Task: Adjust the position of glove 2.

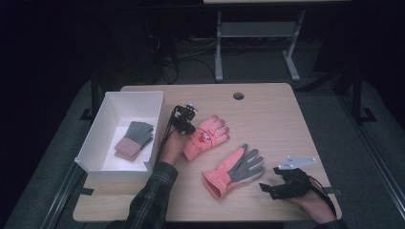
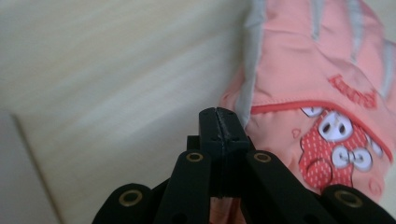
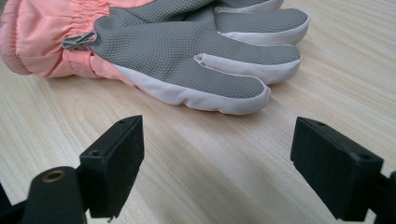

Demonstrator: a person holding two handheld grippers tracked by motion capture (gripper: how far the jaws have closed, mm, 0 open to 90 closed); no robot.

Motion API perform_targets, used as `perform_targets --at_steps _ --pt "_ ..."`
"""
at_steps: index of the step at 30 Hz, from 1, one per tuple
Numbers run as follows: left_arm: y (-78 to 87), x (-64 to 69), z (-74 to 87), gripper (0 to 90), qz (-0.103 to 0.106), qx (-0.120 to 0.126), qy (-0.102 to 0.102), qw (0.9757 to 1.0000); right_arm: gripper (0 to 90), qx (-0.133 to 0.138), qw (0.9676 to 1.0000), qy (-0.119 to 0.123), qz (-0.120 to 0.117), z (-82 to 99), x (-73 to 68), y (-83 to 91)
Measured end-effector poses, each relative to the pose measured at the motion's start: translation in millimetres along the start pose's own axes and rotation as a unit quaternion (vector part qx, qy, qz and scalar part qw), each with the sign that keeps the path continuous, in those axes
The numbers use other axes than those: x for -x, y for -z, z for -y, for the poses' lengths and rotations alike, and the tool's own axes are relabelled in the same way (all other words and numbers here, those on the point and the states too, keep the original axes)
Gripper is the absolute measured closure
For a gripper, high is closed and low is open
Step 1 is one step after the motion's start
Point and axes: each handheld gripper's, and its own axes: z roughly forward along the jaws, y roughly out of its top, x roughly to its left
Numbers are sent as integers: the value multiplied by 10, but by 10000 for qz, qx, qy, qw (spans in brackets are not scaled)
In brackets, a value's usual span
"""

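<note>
At the left of the wooden tabletop point(image 1: 267, 114) stands a white box point(image 1: 111, 101), open at the top, with a folded grey-and-pink knitted pair of gloves point(image 1: 134, 140) lying inside it. Just right of the box, the left gripper point(image 1: 185, 125) sits at the edge of a pink glove point(image 1: 206, 137) that lies back-up, its fingers pointing away from the person, a red dotted cartoon patch and red lettering on it. In the left gripper view the jaws are pressed together, tips right against the pink glove's point(image 2: 317, 88) grey-trimmed edge; whether any fabric is pinched between them I cannot tell. Nearer the person lies a second pink glove point(image 1: 234, 171), palm-up, its grey textured palm point(image 3: 187, 51) and white-edged fingers showing, cuff gathered. The right gripper point(image 1: 268, 189) rests on the tabletop just beside it, jaws spread wide and empty.
</note>
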Motion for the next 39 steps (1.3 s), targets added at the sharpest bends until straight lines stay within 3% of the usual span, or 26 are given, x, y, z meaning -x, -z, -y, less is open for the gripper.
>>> perform_targets --at_steps 6,9,11,17,19,23,27,31,39 --pt "64 115 149 898 330 54 -94 9994 173 18 10000 37 2 -1 -6 -5" --pt "82 131 190 896 357 170 -96 9992 173 5 10000 14 -3 0 -9 -11" --pt "124 117 196 825 308 302 -87 9990 173 -22 10000 -20 -2 1 -14 -11" --pt "287 180 171 668 493 622 -153 9967 173 -51 10000 7 -18 6 -2 -22" --pt "273 208 162 615 576 610 -177 9963 173 -85 10000 -13 -26 5 -10 -19" --pt "169 237 152 542 641 492 -416 9959 173 -61 10000 46 -26 6 -6 -20" --pt "51 257 141 515 659 356 -528 9958 173 -73 10000 15 -25 8 -7 -21" --pt "3 235 142 539 731 291 -592 9951 174 -66 10000 -6 -30 11 -5 -23" --pt "-1 182 157 775 934 290 -585 9935 174 -110 9999 25 -33 8 -4 -36"
